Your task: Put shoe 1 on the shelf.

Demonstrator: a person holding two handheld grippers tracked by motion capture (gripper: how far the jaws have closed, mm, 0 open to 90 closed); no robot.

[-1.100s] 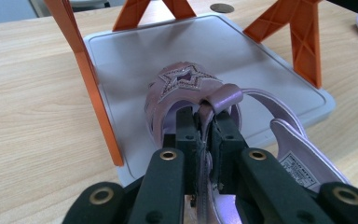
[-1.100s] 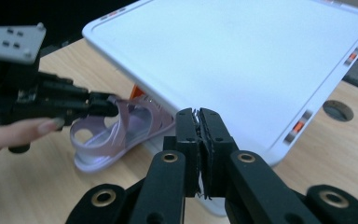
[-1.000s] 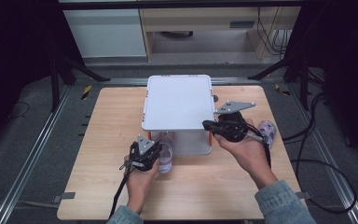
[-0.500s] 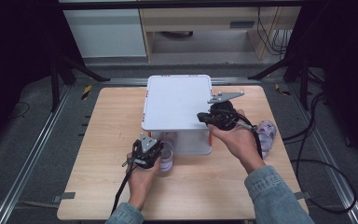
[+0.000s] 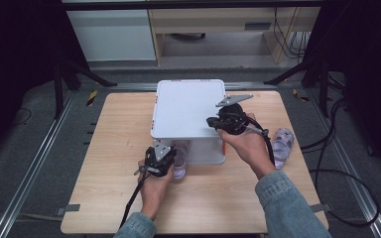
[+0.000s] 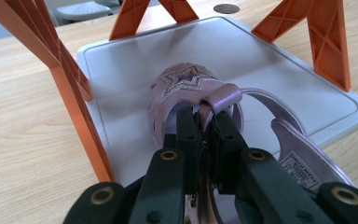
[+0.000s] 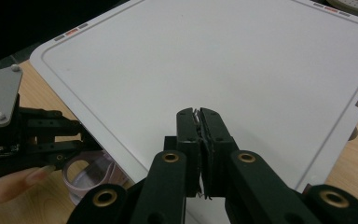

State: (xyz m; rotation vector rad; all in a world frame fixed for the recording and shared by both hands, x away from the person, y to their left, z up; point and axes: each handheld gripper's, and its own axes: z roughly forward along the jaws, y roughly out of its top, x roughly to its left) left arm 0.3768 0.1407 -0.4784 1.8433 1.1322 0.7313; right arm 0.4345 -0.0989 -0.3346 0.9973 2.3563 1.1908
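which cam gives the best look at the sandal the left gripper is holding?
Left gripper view: the purple sandal sits close up, star strap visible, left gripper shut on a strap. High view shows it small, partly under the white shelf. Right gripper view catches a sliver beside the shelf edge.

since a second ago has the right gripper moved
Yes. The right gripper has moved up and inward over the white shelf top, away from the sandal near the table's right edge.

I see a wooden table (image 5: 104,148) on grey carpet (image 5: 25,163), pale cabinets (image 5: 114,34) behind it, black tripod legs (image 5: 74,74) in dark surroundings.
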